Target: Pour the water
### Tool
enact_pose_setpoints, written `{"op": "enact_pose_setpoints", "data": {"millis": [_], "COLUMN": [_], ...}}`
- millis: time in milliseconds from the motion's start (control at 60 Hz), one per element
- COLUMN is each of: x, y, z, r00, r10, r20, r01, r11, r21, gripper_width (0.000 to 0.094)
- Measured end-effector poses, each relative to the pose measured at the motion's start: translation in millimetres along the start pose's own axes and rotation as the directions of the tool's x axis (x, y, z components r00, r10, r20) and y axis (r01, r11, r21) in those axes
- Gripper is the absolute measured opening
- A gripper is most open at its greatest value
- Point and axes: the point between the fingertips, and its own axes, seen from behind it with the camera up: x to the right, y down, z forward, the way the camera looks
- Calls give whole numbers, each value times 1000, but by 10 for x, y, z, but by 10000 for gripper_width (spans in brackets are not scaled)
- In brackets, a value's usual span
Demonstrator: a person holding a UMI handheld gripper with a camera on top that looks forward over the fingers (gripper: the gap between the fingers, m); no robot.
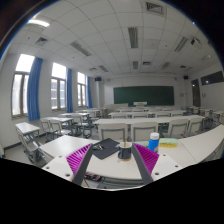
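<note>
**Desk items, classroom**

Gripper [112, 165]: fingers spread apart, nothing held, pink pads [146, 160] shown. Desk [195, 148]: ahead of the fingers. Bottle [154, 141]: upright, long axis vertical, blue cap up, on the desk beyond the right finger. Cup [125, 150]: left of the bottle. Chalkboard [142, 94]: far behind.

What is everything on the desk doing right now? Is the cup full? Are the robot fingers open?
gripper: open, holding nothing, fingers wide apart.
cup: upright on the desk, just ahead of the fingers; cannot tell if it holds water.
blue bottle: upright on the desk, beyond the cup.
dark cloth: lying flat beside the cup.
desk: bears all three.
ceiling lights: on.
</note>
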Motion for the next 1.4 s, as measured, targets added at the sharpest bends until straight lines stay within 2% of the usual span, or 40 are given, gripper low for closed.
{"op": "enact_pose_setpoints", "data": {"millis": [183, 400, 483, 683, 833, 883, 933, 1017, 1133, 1317, 1400], "x": [145, 1259, 1558, 2007, 1989, 2034, 2077, 2101, 2115, 2076, 2100], "y": [155, 747, 882, 1070, 1088, 1131, 1195, 1177, 1193, 1210, 1149], "z": [-15, 360, 694, 1705, 2020, 2050, 2078, 2079, 2070, 2121, 2149], "r00": [999, 939, 936, 949, 973, 973, 969, 960, 959, 963, 954], "r10": [-40, -181, -137, -63, -46, -59, -63, -50, -44, -56, -131], "r20": [-27, -292, -323, -309, -225, -221, -240, -275, -279, -263, -271], "r01": [40, 165, 122, 53, 45, 53, 52, 48, 39, 45, 119], "r11": [999, 983, 990, 998, 999, 998, 997, 999, 999, 998, 991], "r21": [-8, -80, -66, -39, -11, -31, -49, -15, -24, -47, -61], "gripper_width": [822, 818, 817, 814, 800, 742, 581, 559, 548, 387, 369]}}
